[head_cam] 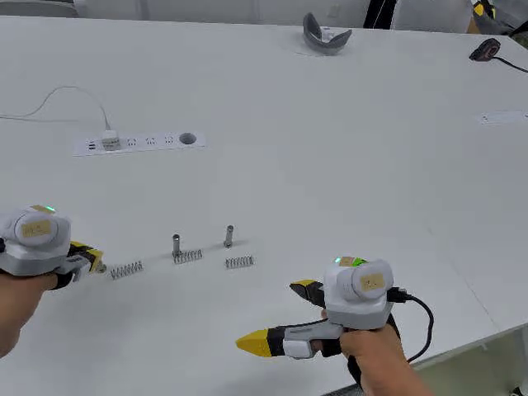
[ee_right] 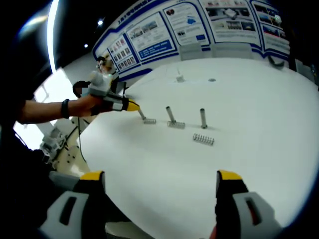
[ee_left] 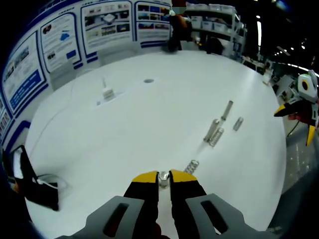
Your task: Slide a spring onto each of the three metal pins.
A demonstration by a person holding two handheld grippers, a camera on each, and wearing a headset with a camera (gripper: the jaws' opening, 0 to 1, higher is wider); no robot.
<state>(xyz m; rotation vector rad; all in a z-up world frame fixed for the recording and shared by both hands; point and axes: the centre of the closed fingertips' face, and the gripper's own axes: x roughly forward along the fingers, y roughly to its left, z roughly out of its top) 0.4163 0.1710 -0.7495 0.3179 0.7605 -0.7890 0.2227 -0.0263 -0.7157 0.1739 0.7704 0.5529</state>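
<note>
Right gripper [head_cam: 266,313] jaws wide near table [head_cam: 346,173] edge; left gripper [ee_left: 163,174] clamps pin [ee_right: 141,115]

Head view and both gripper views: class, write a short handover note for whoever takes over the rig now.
Left gripper: shut on the held pin, close to the left spring lying on the table.
Right gripper: open, holding nothing.
Middle pin and right pin stand upright; middle spring and right spring lie loose beside them.
Done: no spring on any pin yet.
Left: all three springs.
</note>
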